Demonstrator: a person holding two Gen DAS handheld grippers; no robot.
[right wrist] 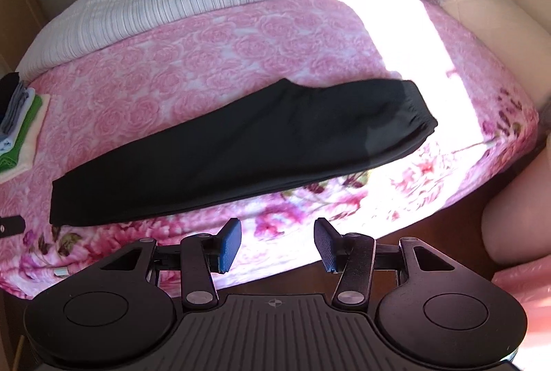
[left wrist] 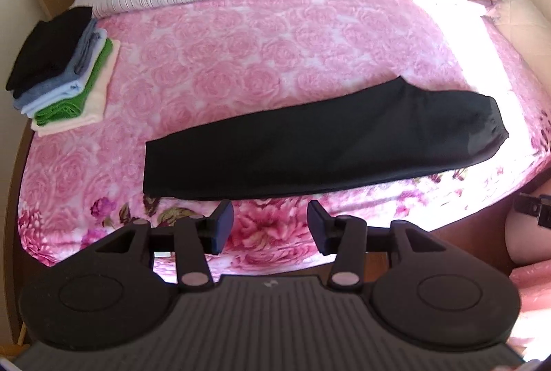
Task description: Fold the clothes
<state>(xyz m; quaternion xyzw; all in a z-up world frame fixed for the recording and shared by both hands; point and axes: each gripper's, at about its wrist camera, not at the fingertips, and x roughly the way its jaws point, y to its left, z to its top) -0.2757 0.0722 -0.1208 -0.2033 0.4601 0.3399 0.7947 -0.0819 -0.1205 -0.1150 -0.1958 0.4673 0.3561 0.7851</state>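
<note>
Black trousers (left wrist: pixel 310 144) folded lengthwise, flat on pink blanket (left wrist: pixel 220 61)

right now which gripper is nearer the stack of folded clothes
Left. The left gripper has the stack of folded clothes fully in view on its left; the right gripper sees it only at its far left edge. Both hover open, off the bed.

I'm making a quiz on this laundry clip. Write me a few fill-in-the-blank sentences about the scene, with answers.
1. The long black trousers lie flat on the ____ floral blanket.
2. The top item on the stack of folded clothes is ____.
3. Both the left gripper and the right gripper are ____ and hold nothing.

Answers: pink; black; open
</note>
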